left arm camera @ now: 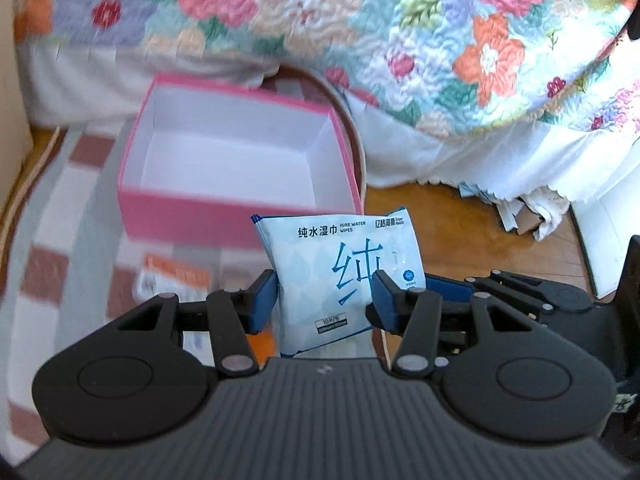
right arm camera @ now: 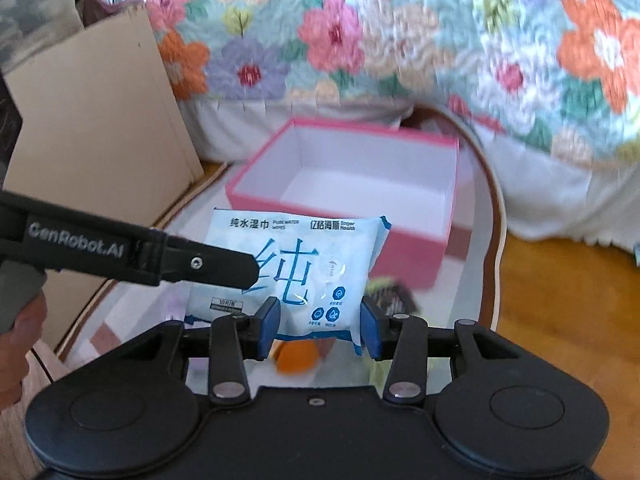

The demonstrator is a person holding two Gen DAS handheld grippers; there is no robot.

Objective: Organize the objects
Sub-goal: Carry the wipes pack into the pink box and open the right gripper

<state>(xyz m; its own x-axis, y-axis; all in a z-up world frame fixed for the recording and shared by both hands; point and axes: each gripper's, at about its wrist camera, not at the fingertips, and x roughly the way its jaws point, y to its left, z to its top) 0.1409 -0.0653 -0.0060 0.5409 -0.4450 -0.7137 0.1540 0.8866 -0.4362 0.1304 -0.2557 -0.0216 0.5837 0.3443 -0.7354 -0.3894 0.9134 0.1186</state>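
Wipes pack [left arm camera: 340, 276] gripped by both grippers at once, held in the air just in front of the pink box [left arm camera: 240, 204]. Left gripper [left arm camera: 325, 300] clamps the pack across its lower half, blue pads narrow, pressing both sides. Right gripper [right arm camera: 320, 322] pinches the pack [right arm camera: 288, 264] along its bottom edge, jaws narrow too.

Left view only: orange-and-white packet [left arm camera: 172, 280], blurred, on the mat near the box's front-left corner; heap of white paper scraps [left arm camera: 528, 212] under the bed skirt; part of the right gripper's black body at lower right.
Right view only: left gripper's finger [right arm camera: 200, 264] as a black bar with "GenRobot.AI" lettering crossing the pack from the left; a hand [right arm camera: 20, 320] on its grey handle at frame edge; cardboard sheet [right arm camera: 92, 120] leaning at left; dark packet [right arm camera: 390, 296], blurred, at the box's near-right corner; orange round thing [right arm camera: 298, 356] below the pack, mostly hidden, identity unclear.

Box [right arm camera: 400, 256]: open top, white inside, nothing in it, pink paper walls, square. Sits on a rounded mat [left arm camera: 60, 216] with grey, white and brown checks and a brown rim, over wooden floor [left arm camera: 460, 240].
Pack: soft glossy film, pale blue, big blue character, "PURE WATER WIPES" print, crimped side seams.
Quilt [left arm camera: 400, 40] behind: puffy stitched floral fabric, white frill below. Small print on the pack too fine to read; background motion-blurred.
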